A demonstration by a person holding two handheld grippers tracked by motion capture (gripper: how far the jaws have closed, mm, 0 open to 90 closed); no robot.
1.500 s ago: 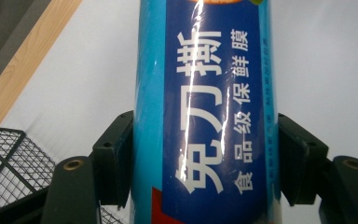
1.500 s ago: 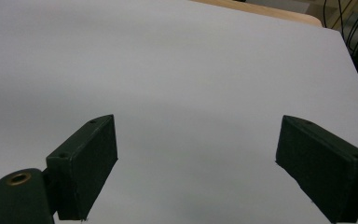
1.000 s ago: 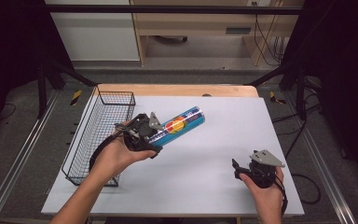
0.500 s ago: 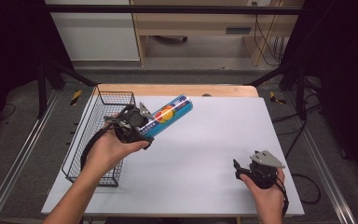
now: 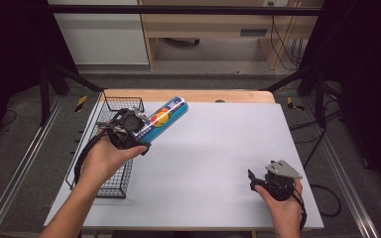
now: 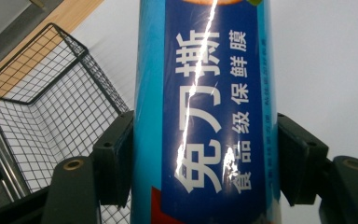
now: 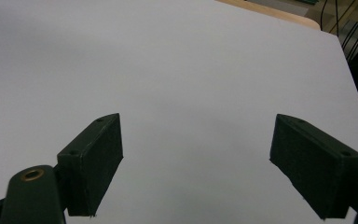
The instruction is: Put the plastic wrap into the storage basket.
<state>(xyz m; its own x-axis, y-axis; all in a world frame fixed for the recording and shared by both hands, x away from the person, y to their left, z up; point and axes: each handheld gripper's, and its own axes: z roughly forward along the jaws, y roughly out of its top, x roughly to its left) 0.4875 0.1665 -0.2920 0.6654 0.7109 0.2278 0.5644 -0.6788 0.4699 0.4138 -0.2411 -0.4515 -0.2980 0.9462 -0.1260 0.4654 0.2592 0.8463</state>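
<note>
Two grippers | wire basket [image 5: 111, 148] at left table [image 5: 218, 148] edge | left gripper [image 5: 129, 130] fingers [image 6: 114, 161] shut tight on blue tube [image 5: 161, 119], lifted, tilted above basket rim | right gripper [image 5: 270, 182] low near front right, fingers [image 7: 91, 161] wide apart, holding nothing

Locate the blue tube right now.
High view, left side: the blue tube is clamped in the left gripper, raised beside the wire basket.

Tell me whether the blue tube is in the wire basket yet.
Out: the left gripper holds the blue tube beside the wire basket.
</note>
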